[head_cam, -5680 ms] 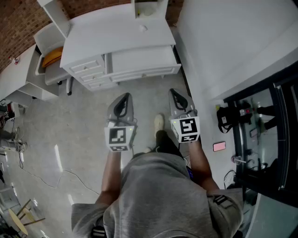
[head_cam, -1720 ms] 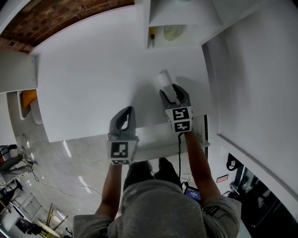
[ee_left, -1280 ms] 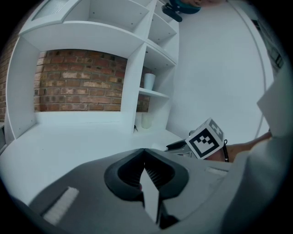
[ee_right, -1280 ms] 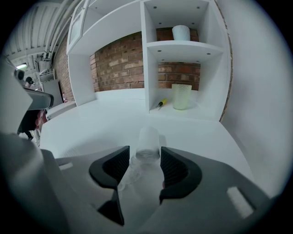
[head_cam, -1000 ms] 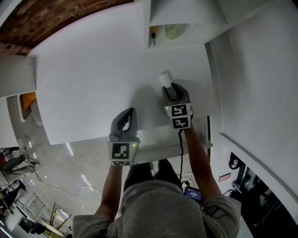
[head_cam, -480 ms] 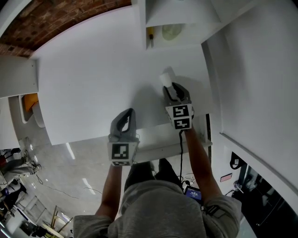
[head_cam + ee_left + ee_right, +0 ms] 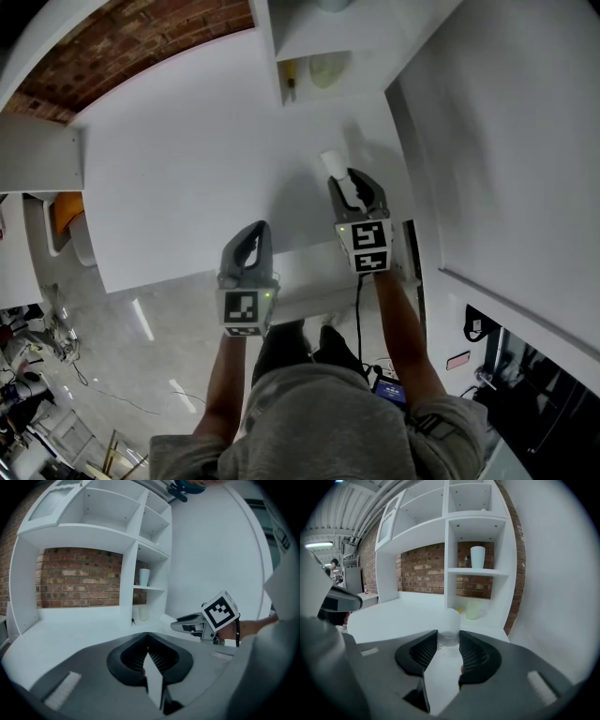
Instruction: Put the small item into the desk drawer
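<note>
The small item (image 7: 332,166) is a little whitish, translucent cup or bottle. My right gripper (image 7: 344,180) is shut on it above the white desk (image 7: 187,178), right of centre. In the right gripper view the item (image 7: 450,629) sits upright between the ribbed pads (image 7: 425,651). My left gripper (image 7: 251,234) hovers over the desk's front edge, shut with nothing in it; its jaws meet in the left gripper view (image 7: 146,638). A white drawer (image 7: 314,286) sticks out under the desk's front edge, below both grippers.
A white shelf unit (image 7: 309,37) stands at the back of the desk with a pale green cup (image 7: 328,68) in its lowest bay and a white cup (image 7: 477,557) one shelf higher. A white wall (image 7: 506,141) closes the right side. Brick wall behind.
Both grippers have come up from the desk, the right one more, carrying the small item with it. The left gripper stays shut and empty.
</note>
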`<state>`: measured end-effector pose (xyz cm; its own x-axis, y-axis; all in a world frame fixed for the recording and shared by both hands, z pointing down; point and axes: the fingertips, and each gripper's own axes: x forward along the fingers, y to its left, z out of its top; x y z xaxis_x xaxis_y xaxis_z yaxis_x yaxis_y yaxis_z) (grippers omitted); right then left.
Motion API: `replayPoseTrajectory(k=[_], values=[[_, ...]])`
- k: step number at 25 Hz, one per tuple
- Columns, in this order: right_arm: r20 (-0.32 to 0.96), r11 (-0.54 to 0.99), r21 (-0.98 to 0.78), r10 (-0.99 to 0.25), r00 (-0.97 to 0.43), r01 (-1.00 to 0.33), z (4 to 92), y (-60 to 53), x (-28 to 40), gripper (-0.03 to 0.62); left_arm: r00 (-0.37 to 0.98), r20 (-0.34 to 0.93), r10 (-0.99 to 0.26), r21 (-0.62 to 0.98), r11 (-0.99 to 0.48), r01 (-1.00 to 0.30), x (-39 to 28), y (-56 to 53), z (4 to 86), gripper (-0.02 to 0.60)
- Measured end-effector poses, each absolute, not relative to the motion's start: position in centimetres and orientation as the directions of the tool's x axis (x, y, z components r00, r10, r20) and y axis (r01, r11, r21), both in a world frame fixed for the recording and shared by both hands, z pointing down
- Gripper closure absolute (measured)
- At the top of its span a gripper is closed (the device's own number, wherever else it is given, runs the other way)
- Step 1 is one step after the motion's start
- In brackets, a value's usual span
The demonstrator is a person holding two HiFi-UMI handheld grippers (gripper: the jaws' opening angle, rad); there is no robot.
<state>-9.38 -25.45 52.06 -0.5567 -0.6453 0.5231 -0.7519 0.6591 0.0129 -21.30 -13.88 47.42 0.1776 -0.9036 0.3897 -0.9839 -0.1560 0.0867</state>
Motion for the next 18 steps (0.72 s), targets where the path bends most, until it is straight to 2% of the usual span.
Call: replayPoseTrajectory(k=[10, 18], values=[[0.431, 0.632, 0.036, -0.709, -0.558, -0.774, 45.5, -20.6, -4.8, 0.444, 0.208, 0.362, -0.909, 0.082, -0.191, -0.978, -17.7, -11.0, 44.9, 0.569], [0.414, 0.608, 0.034, -0.731, -0.542, -0.794, 43.8, -16.2, -0.6, 0.444, 0.255, 0.354, -0.900, 0.080, -0.243, -0.967, -13.5, -8.8, 43.9, 0.569]])
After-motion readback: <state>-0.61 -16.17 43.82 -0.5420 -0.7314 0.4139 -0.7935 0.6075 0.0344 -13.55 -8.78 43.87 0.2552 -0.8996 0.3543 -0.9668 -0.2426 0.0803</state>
